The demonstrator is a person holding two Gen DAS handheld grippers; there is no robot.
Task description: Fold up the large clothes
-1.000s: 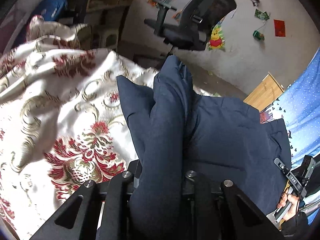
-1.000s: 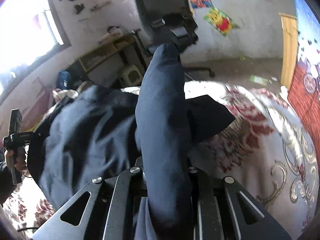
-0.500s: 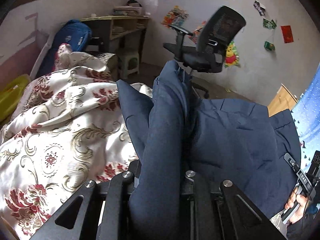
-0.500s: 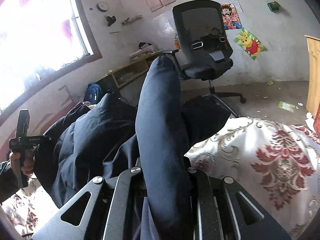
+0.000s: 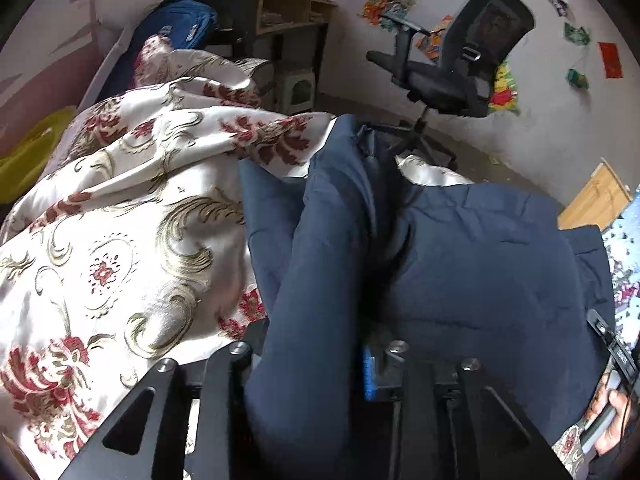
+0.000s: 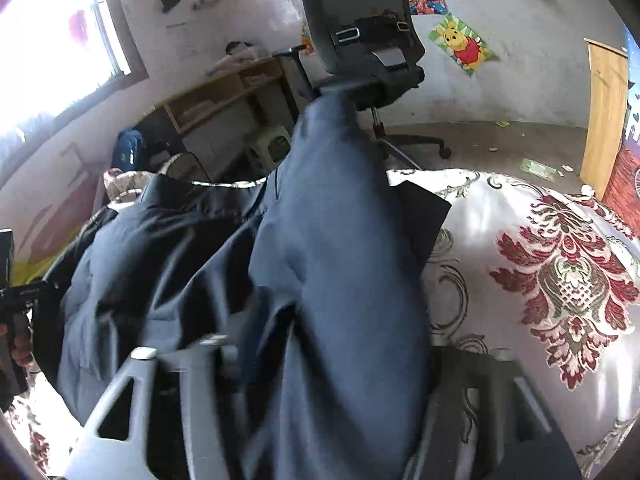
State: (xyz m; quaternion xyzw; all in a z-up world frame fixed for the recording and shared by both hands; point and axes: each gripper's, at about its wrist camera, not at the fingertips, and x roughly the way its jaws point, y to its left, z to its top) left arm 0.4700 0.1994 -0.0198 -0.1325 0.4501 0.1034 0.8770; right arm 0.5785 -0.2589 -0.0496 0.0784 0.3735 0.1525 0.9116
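A large navy blue padded garment [image 5: 480, 264] lies on a bed with a floral cover [image 5: 120, 232]. My left gripper [image 5: 316, 360] is shut on a fold of the garment, which rises between its fingers. In the right wrist view the same garment [image 6: 160, 264] spreads to the left. A thick fold of it [image 6: 336, 280] runs up between the fingers of my right gripper [image 6: 328, 360]. The right gripper's fingers are blurred and stand wide apart around the fold. Each gripper shows at the edge of the other's view.
A black office chair [image 5: 460, 60] stands past the bed; it also shows in the right wrist view [image 6: 360, 28]. A wooden desk [image 5: 280, 12], a blue bag [image 5: 176, 28] and a small stool [image 5: 296, 88] stand by the far wall. A yellow object [image 5: 24, 152] sits left of the bed.
Both grippers rose with the garment and then came back down toward the bed. The right gripper's fingers have spread apart and are blurred with motion.
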